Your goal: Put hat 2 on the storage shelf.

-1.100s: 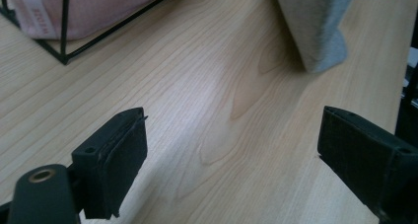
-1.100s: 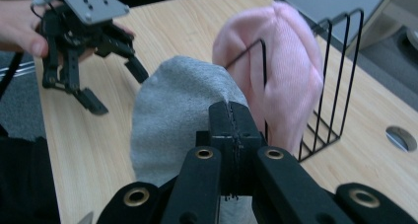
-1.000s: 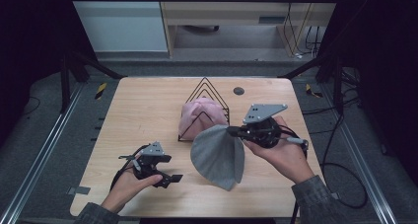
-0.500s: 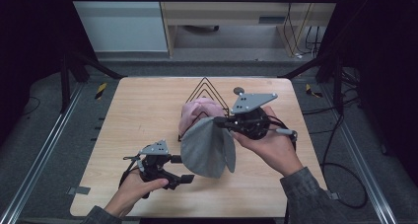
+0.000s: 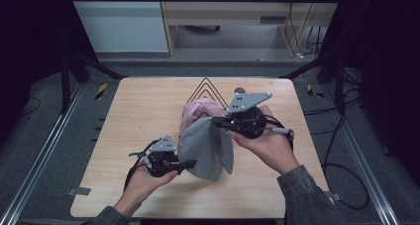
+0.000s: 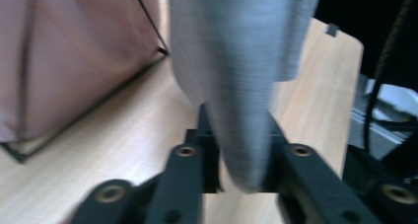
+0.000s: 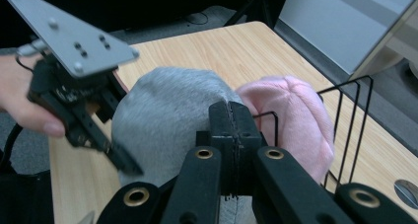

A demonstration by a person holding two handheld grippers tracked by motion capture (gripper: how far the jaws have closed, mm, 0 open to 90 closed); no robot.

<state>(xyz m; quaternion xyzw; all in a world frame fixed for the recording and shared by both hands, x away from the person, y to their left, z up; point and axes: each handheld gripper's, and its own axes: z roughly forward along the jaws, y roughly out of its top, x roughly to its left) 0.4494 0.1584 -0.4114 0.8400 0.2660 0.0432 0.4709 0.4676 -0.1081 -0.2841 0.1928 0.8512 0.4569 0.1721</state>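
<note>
Grey knit hat point(image 5: 205, 148), soft and light: right hand-held gripper point(image 5: 216, 120) is clamped on its upper edge, left hand-held gripper point(image 5: 189, 163) has just closed on the lower edge (fabric between the jaws). Hat hangs above the tabletop point(image 5: 133, 111), touching the pink hat point(image 5: 198, 111) in the wire rack point(image 5: 204, 84). Floppy; grip the rim, both sides.

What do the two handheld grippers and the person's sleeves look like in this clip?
Both the left gripper and the right gripper are black, with two flat black jaws fixed by brass-coloured rivets. Each carries a grey three-cornered plate with small holes on top and trails a black cable. The right sleeve is dark grey.
</note>
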